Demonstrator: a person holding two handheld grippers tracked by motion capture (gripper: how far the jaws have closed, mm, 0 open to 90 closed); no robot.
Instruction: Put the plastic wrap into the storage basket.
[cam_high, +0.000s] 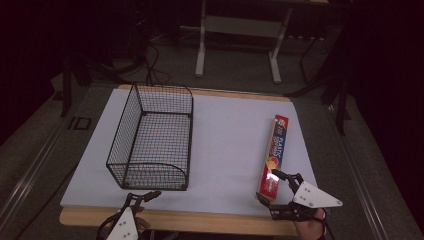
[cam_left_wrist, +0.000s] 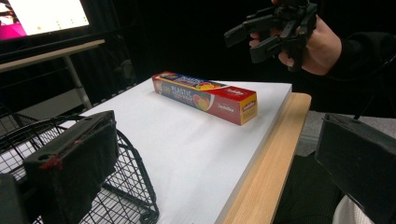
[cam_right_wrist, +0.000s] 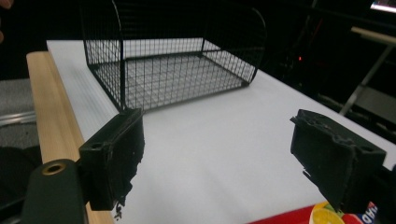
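Observation:
A long red plastic-wrap box (cam_high: 274, 155) lies on the white board (cam_high: 225, 130) at the right, its length running front to back. Over its near end my right gripper (cam_high: 272, 190) is open, jaws either side of the box end without touching. In the right gripper view the box's corner (cam_right_wrist: 322, 215) peeks in under the right jaw, and my right gripper (cam_right_wrist: 224, 158) holds nothing. An empty black wire basket (cam_high: 150, 140) stands at the left. My left gripper (cam_high: 142, 196) is open just in front of the basket, at the table's front edge.
A strip of wooden table edge (cam_high: 200, 221) runs along the front of the board. Behind the table stands a desk frame with white legs (cam_high: 201, 50). A lit screen (cam_left_wrist: 42, 16) glows far off in the left gripper view. Dark floor surrounds the table.

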